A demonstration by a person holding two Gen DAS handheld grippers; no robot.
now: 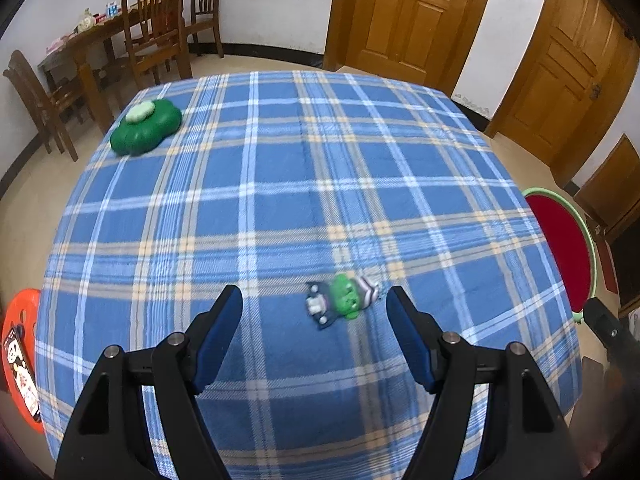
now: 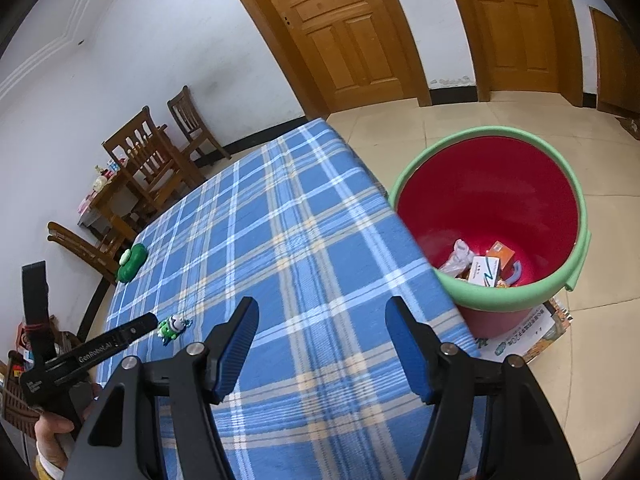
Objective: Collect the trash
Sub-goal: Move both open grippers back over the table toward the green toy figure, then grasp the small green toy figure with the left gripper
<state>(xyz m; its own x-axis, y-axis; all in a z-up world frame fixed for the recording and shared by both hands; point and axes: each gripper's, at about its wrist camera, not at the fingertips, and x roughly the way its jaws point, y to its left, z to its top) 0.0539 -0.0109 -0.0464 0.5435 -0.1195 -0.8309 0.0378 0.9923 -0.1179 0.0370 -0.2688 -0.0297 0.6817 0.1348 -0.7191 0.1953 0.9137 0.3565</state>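
A small green and grey wrapper-like piece of trash (image 1: 342, 300) lies on the blue plaid tablecloth (image 1: 280, 184). My left gripper (image 1: 314, 304) hovers open just short of it, the trash a little ahead between the finger lines. In the right wrist view the same trash (image 2: 173, 327) lies by the left gripper's tip (image 2: 140, 326). My right gripper (image 2: 322, 316) is open and empty over the table's near right part. Beside the table stands a red bucket with a green rim (image 2: 496, 216), holding several boxes and wrappers (image 2: 486, 268).
A green clover-shaped container (image 1: 146, 126) sits at the table's far left corner. Wooden chairs (image 1: 156, 24) and a cluttered side table stand by the wall. An orange stool (image 1: 22, 356) is at the left. Flattened printed cardboard (image 2: 528, 336) lies under the bucket.
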